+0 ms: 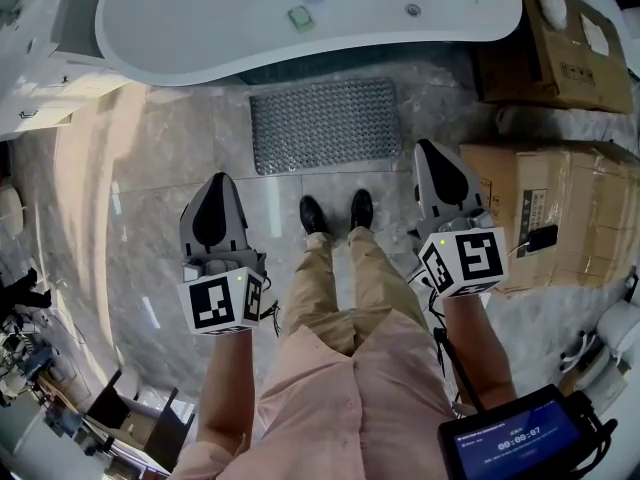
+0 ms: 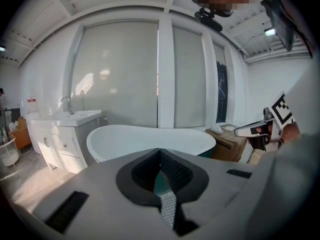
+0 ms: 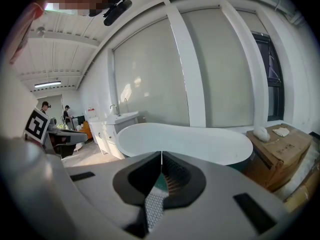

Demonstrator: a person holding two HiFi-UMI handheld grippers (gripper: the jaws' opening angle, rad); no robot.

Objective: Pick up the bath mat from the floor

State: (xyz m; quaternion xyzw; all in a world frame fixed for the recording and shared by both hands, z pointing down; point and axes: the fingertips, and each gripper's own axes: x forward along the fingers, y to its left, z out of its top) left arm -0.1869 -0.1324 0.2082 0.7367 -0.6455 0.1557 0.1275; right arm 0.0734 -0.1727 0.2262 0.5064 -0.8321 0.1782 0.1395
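Observation:
A grey knobbly bath mat (image 1: 324,123) lies flat on the marble floor just in front of the white bathtub (image 1: 300,13). My left gripper (image 1: 216,190) is held at waist height, left of the person's shoes, shut with nothing in it. My right gripper (image 1: 432,156) is held level with it on the right, also shut and empty. Both point forward toward the tub, well above the floor and short of the mat. In the left gripper view the jaws (image 2: 160,156) meet at their tips; in the right gripper view the jaws (image 3: 161,159) also meet. The mat does not show in either gripper view.
Cardboard boxes (image 1: 555,218) stand stacked at the right, another (image 1: 555,43) at the back right. A white vanity with a sink (image 2: 62,129) stands left of the tub. The person's black shoes (image 1: 335,213) stand just behind the mat. A screen device (image 1: 520,438) hangs at lower right.

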